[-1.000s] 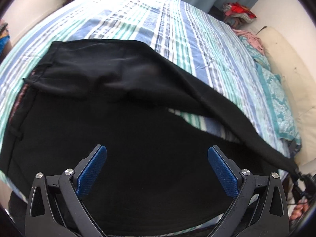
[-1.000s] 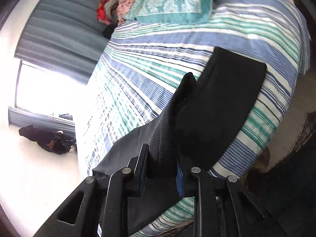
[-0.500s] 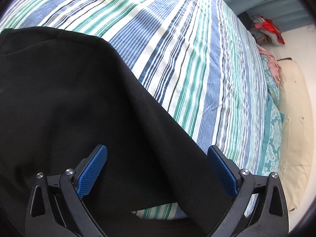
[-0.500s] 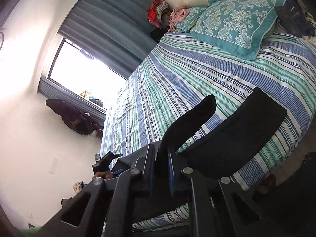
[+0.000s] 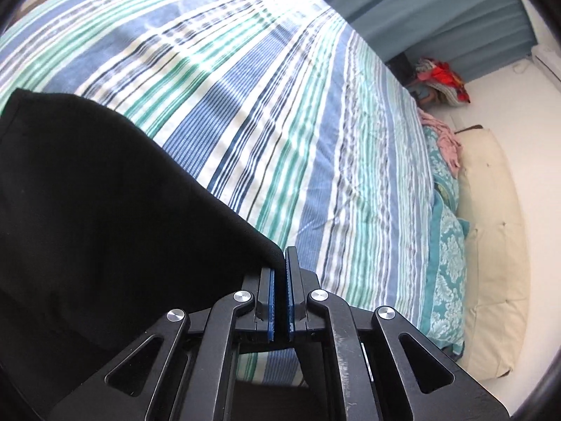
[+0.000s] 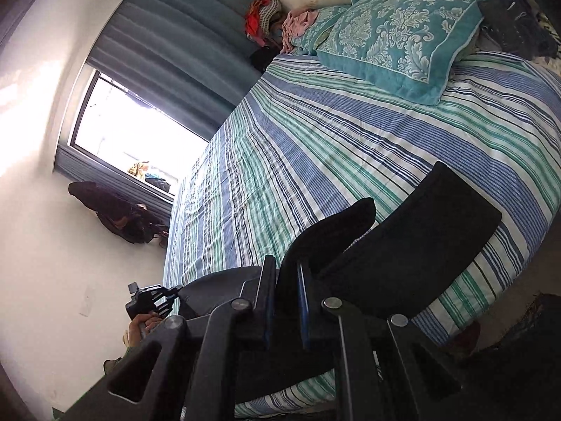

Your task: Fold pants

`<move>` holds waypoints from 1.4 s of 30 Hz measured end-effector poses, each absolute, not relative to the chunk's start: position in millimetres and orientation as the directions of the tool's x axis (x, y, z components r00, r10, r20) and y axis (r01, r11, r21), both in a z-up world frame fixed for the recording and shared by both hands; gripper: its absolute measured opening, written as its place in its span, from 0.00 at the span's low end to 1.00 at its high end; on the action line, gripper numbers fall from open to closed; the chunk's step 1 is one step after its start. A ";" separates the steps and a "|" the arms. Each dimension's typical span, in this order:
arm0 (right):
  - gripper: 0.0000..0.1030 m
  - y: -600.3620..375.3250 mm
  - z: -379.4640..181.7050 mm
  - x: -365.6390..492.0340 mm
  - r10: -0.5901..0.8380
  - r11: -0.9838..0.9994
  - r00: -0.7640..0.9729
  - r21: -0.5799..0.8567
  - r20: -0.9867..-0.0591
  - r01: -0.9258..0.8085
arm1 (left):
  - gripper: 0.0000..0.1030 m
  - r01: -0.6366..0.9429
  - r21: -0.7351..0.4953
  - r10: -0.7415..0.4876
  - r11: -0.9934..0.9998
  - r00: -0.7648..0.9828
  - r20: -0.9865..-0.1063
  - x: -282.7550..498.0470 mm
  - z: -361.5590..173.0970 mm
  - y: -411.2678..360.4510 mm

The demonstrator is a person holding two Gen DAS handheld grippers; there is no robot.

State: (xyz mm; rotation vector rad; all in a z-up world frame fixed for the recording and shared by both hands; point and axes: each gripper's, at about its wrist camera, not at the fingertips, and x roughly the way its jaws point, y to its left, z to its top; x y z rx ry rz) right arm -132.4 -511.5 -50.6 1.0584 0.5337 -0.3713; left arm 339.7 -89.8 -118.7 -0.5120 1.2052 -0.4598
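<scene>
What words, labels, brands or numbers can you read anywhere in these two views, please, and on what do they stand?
None: no readable text shows in either view.
The pants, the bedsheet, the pillow and both grippers, left and right, carry no legible words or numbers.

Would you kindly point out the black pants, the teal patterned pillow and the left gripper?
black pants (image 5: 105,217), left wrist view, broad flat panel.
teal patterned pillow (image 6: 403,31), right wrist view, its patterned face.
left gripper (image 5: 279,280), left wrist view, between fingertips.
</scene>
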 end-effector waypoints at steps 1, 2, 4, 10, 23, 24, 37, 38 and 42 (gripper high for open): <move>0.12 -522.3 -53.7 -125.9 -0.032 0.439 0.817 0.726 -0.576 0.529 | 0.03 0.095 -0.601 -0.595 0.794 0.328 -0.734 328.8 -100.9 -82.2; 0.12 -532.2 -55.4 -121.2 -0.029 0.429 0.823 0.736 -0.568 0.523 | 0.03 0.129 -0.597 -0.598 0.792 0.363 -0.715 312.3 -84.7 -72.1; 0.12 -548.8 -53.3 -116.8 -0.036 0.425 0.830 0.743 -0.557 0.517 | 0.04 0.179 -0.588 -0.602 0.789 0.420 -0.679 267.7 -67.7 -47.9; 0.12 -597.5 -97.0 -109.5 -0.021 0.492 0.666 0.572 -0.745 0.656 | 0.05 0.132 -0.488 -0.505 0.863 0.264 -0.822 143.7 -167.6 -23.4; 0.11 -618.9 -148.1 -131.9 -0.117 0.568 0.371 0.244 -0.921 0.786 | 0.05 0.266 -0.471 -0.524 0.841 0.189 -0.830 96.5 -169.9 -63.1; 0.11 -619.8 -149.2 -131.9 -0.125 0.575 0.353 0.222 -0.927 0.788 | 0.05 0.291 -0.447 -0.508 0.846 0.184 -0.842 89.0 -173.2 -66.2; 0.11 -616.6 -160.8 -136.8 -0.208 0.575 0.262 0.099 -0.942 0.812 | 0.05 0.328 -0.388 -0.444 0.861 0.112 -0.889 72.8 -189.4 -86.1; 0.11 -617.5 -160.7 -137.5 -0.211 0.567 0.266 0.104 -0.941 0.817 | 0.05 0.337 -0.377 -0.435 0.862 0.111 -0.894 72.6 -188.7 -88.7; 0.11 -619.3 -163.2 -136.1 -0.218 0.549 0.257 0.099 -0.941 0.830 | 0.05 0.352 -0.348 -0.403 0.869 0.096 -0.910 68.4 -187.9 -97.8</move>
